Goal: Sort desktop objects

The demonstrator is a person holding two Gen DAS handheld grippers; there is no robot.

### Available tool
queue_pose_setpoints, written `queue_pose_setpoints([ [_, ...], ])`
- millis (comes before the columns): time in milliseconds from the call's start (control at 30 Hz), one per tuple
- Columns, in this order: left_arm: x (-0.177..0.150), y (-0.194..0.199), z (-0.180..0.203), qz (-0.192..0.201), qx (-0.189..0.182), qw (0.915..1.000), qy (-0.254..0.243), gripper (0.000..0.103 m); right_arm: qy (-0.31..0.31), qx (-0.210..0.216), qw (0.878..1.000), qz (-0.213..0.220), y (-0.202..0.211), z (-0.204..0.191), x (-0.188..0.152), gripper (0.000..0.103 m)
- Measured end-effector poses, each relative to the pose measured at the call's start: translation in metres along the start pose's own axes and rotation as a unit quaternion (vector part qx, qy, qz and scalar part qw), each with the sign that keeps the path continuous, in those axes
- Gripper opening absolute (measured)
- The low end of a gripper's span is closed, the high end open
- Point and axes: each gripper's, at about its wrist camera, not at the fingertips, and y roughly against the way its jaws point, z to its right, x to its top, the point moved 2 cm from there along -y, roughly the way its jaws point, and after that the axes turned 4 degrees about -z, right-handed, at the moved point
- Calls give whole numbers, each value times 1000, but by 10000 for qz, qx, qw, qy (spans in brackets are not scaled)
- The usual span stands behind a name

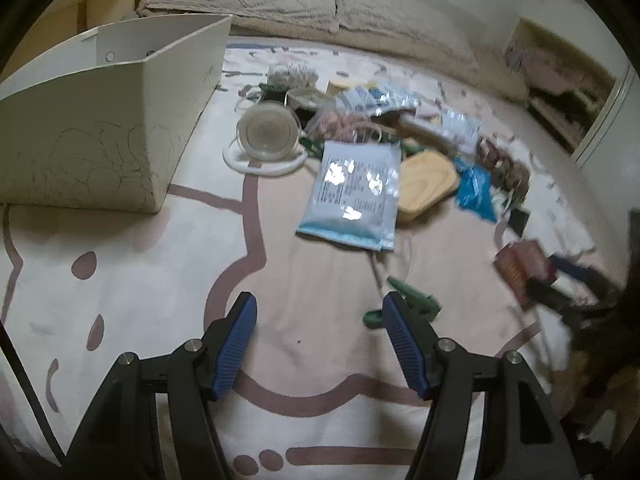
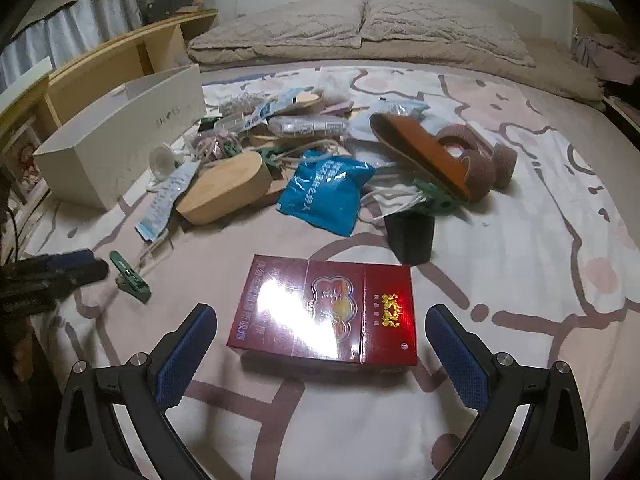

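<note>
Blue-padded right gripper [image 2: 320, 344] jaws wide, holding nothing, red cigarette pack [image 2: 324, 312] flat between; left gripper [image 1: 320, 344] half-open, empty. Beyond: pink-patterned bedsheet [image 2: 520, 280], clutter pile, white box [image 1: 100, 128], beige pillows [image 2: 360, 28], wooden shelving [image 2: 120, 60].

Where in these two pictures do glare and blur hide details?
Right wrist view: strong white glare on the red box washes out its print; the rest is fairly sharp. Left wrist view: bright patches glare on the pale blue packet, and the right edge is smeared, so the right hand-held gripper there is only a dark blur. Both views bend straight lines near the rim.
</note>
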Motion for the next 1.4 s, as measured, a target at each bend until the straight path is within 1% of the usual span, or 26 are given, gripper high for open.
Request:
queue_pose_setpoints([
  [67, 1, 4, 2, 106, -199, 9997, 69, 65, -43, -17, 10000, -35, -5, 1, -1, 103],
  [133, 1, 5, 6, 154, -272, 9995, 31, 67, -71, -65, 9999, -48, -8, 2, -1, 103],
  [300, -4, -1, 23, 99, -331, 9991, -243, 68, -52, -266, 9995, -157, -19, 2, -4, 103],
  [400, -7, -6, 33, 61, -313, 9985, -438, 68, -25, -293, 9995, -125, -20, 2, -6, 103],
  [567, -8, -16, 47, 8, -309, 9978, -591, 68, -38, -284, 9996, -81, -21, 2, -7, 103],
  [733, -10, -26, 56, -23, -82, 9975, -704, 68, -31, -292, 9995, -73, -22, 2, -7, 103],
  [933, -9, -33, 55, 20, 131, 9983, -573, 68, 75, -390, 9992, -91, -21, -2, -10, 103],
  [1100, -12, -36, 56, 84, 393, 9973, -607, 68, 213, -631, 9977, -104, -24, -8, -10, 103],
  [1167, -13, -35, 56, 99, 482, 9967, -645, 68, 217, -646, 9976, -91, -25, -8, -11, 103],
  [1300, -15, -34, 51, 94, 531, 9966, -618, 68, 136, -512, 9986, -68, -27, -3, -11, 103],
  [1400, -15, -33, 47, 83, 512, 9971, -563, 68, 134, -507, 9986, -74, -27, -3, -11, 103],
])
